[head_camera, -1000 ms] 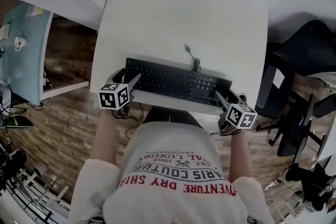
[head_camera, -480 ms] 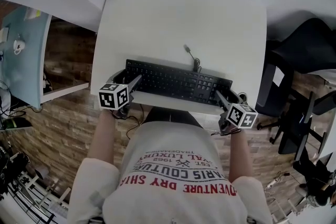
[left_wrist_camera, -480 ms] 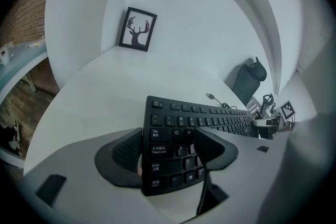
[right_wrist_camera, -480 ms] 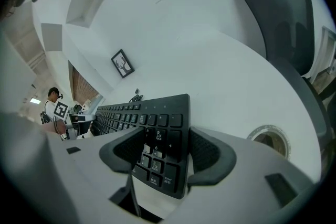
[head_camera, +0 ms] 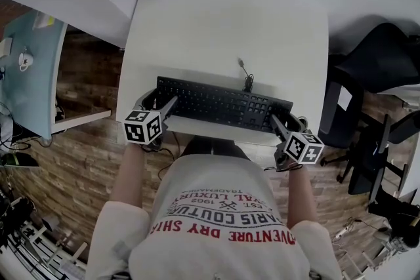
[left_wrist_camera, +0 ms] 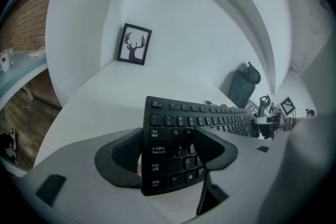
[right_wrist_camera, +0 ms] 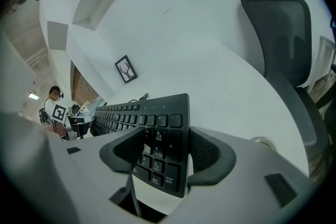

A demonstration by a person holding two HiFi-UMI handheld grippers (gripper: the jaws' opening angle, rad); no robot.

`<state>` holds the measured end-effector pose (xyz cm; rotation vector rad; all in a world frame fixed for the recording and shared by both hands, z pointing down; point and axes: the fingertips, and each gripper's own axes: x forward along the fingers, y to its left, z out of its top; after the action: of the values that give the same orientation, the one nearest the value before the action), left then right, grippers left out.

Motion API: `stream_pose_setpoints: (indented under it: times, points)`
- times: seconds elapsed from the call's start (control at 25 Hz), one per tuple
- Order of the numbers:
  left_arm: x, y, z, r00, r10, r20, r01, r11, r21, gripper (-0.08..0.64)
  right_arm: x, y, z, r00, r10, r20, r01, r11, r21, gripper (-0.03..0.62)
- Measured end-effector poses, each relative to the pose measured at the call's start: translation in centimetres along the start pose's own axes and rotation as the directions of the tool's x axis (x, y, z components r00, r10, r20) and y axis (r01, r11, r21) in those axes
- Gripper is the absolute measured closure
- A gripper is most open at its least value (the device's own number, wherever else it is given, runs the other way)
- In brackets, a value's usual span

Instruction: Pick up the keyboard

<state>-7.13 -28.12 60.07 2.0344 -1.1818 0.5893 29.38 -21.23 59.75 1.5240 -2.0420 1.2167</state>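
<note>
- Gripping the black keyboard [head_camera: 220, 105] at its left end: left gripper [head_camera: 159, 105], jaws pinched on it.
- Numpad end: right gripper [head_camera: 282, 122], jaws pinched likewise.
- Keyboard lies along the white desk [head_camera: 230, 23] near edge.

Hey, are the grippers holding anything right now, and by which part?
The keyboard: the left gripper clamps its left end, the right gripper its right end at the number pad.

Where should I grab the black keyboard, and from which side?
Take the flat black keyboard by its two short ends, coming from its near long edge: it is long and thin, so one jaw goes over the keys, one beneath. The left gripper and right gripper pinch it so.
</note>
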Motion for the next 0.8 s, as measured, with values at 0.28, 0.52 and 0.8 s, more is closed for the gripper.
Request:
stream_pose_setpoints:
  times: [0.28,0.52,0.8]
  points:
    - [-2.2,-0.7,3.7,0.994,-0.006,0.108,0.001,0.999,0.040,0.245,-1.6,1.7,3.8,0.996,0.016,0.089,-0.010,0.998,-0.061,0.311]
    - [-4.1,-2.0,7.8,0.979,-0.020,0.202,0.003,0.997,0.083,0.245,-3.2,3.1,8.4,0.985,0.037,0.169,-0.016,0.992,-0.123,0.311]
    - [-6.7,-3.5,14.5,0.951,-0.041,0.307,-0.001,0.991,0.136,0.245,-5.8,5.4,14.8,0.963,0.067,0.260,-0.020,0.983,-0.182,0.311]
